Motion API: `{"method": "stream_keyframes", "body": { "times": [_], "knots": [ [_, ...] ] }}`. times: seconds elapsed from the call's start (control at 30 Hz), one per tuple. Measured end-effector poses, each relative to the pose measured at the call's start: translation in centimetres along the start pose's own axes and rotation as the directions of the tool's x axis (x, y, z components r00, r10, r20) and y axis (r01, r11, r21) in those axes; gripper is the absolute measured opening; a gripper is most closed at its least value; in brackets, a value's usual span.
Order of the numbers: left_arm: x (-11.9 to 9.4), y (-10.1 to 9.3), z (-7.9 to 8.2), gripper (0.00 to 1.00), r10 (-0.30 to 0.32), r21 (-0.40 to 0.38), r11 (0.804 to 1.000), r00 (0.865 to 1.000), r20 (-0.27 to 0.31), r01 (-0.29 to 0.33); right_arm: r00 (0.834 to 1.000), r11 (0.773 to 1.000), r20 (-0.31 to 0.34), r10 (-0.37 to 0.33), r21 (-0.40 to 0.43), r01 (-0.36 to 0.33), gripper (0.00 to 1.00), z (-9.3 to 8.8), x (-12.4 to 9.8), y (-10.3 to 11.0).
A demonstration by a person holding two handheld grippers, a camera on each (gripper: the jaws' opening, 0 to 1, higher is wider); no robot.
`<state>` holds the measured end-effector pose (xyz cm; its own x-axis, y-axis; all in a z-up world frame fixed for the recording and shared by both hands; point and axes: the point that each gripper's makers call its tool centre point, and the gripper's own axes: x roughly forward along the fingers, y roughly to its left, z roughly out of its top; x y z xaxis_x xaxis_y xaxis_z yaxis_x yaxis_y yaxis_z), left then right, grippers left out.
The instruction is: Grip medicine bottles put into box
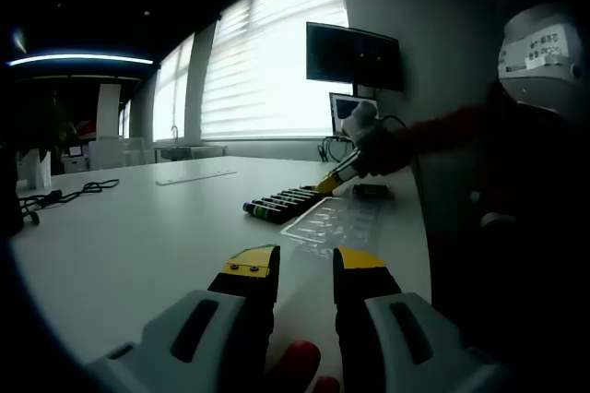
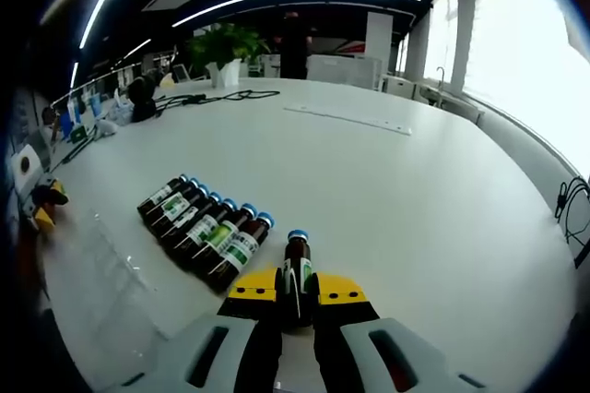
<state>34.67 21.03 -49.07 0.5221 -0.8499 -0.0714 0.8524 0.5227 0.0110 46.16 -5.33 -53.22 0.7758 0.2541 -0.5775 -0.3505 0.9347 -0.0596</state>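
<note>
Right gripper view shows my right gripper [image 2: 293, 290] clamped on one medicine bottle [image 2: 296, 273], blue cap pointing to twelve o'clock, just beside a row of bottles [image 2: 205, 229] lying on the white table [image 2: 387, 190] at about ten o'clock. In the left gripper view my left gripper [image 1: 305, 267] hangs released and empty, with the clear plastic box [image 1: 334, 220] at about one o'clock. I judge the job barely begun: one bottle gripped, none visibly boxed, the row left.

white table [image 1: 138, 236], bright blinded windows [image 1: 272, 61], wall monitor [image 1: 353, 56].

Right tool [image 2: 295, 293] clamps brown bottle [image 2: 296, 268]; bottle row [image 2: 206, 230] lies just left on white table [image 2: 387, 199].
</note>
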Motion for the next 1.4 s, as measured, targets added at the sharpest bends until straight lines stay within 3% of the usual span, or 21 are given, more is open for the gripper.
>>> {"method": "stream_keyframes", "body": {
  "times": [0.37,0.67,1.1,1.4],
  "knots": [
    [-0.1,0.0,0.0,0.18,-0.002,0.000,1.000,1.000,0.001,0.002,1.000,1.000,-0.006,0.006,-0.008,-0.007,0.09,-0.1,0.0,0.0],
    [-0.1,0.0,0.0,0.18,-0.003,0.004,1.000,1.000,0.000,0.003,0.997,0.999,-0.069,0.028,-0.019,-0.029,0.08,0.0,0.1,-0.2],
    [-0.1,-0.1,0.0,0.18,-0.004,0.004,1.000,1.000,0.002,0.004,0.998,0.999,-0.058,0.005,-0.032,-0.006,0.08,-0.2,-0.6,-0.5],
    [-0.1,-0.1,0.1,0.18,-0.004,0.002,1.000,1.000,0.002,0.004,1.000,1.000,-0.014,-0.016,-0.020,0.016,0.08,1.7,-2.2,-0.7]
  ]
}}
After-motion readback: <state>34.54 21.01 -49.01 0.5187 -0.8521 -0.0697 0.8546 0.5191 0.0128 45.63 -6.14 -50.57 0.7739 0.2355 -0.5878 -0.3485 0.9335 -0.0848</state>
